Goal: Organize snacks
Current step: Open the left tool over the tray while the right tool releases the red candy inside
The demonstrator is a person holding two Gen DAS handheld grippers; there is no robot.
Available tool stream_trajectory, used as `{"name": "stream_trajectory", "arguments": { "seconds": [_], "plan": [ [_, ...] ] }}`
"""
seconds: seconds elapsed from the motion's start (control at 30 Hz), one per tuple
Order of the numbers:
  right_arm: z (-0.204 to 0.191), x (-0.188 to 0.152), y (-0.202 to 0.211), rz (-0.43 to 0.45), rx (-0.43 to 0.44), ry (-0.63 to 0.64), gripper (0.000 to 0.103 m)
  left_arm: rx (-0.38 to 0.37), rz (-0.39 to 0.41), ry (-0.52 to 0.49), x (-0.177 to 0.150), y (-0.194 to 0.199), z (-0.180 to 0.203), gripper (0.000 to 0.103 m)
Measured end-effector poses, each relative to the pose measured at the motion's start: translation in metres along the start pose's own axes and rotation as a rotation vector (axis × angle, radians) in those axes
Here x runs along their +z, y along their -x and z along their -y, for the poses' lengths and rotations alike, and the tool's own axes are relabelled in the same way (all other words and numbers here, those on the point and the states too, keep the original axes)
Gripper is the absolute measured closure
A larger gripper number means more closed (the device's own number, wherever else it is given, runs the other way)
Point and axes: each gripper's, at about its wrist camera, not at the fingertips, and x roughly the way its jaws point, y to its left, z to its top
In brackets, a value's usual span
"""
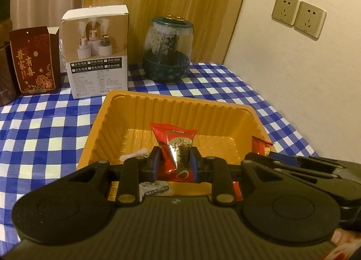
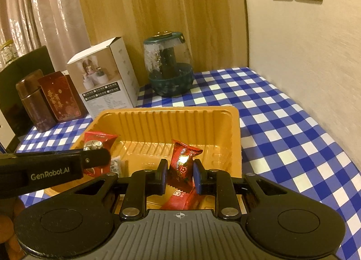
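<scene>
While both tools hang over the yellow tray [image 2: 234, 129], one snack each is held.
A red silver-faced packet [image 1: 178, 149] is clamped by the left tool [image 1: 174, 160], a red flower-printed packet [image 2: 181, 165] by the right tool [image 2: 179, 175].

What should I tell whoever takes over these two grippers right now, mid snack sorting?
Left gripper: shut on a red snack packet, held over the yellow tray.
Right gripper: shut on another red packet, also over the tray.
Done: a white packet lies in the tray's near end.
Left: release both red packets into the tray; anything still outside it is out of view.
</scene>
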Motion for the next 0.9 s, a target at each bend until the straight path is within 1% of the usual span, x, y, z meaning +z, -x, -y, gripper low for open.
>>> {"name": "stream_trajectory", "arguments": {
  "seconds": [0.03,0.07,0.1,0.3,0.4,0.9],
  "plan": [
    [0.001,0.0,-0.001,-0.002,-0.002,-0.001,0.079,-0.003,-0.001,0.006,-0.001,-0.001,-0.001,0.072],
    [0.002,-0.001,-0.001,-0.004,-0.003,-0.003,0.079,-0.005,-0.007,0.013,-0.002,-0.002,-0.003,0.06],
    [0.003,-0.001,-0.002,-0.006,-0.005,-0.006,0.079,0.0,-0.011,0.016,-0.003,-0.003,-0.005,0.057],
    [0.004,-0.001,-0.001,-0.007,0.0,-0.015,0.079,0.054,-0.017,0.015,-0.004,0.001,-0.014,0.057],
    [0.003,-0.001,-0.001,-0.003,0.009,-0.017,0.079,0.067,-0.018,0.022,-0.003,0.003,-0.018,0.057],
    [-0.002,0.0,0.001,0.008,0.024,-0.02,0.079,0.07,-0.018,0.007,-0.002,0.008,-0.016,0.057]
  ]
}}
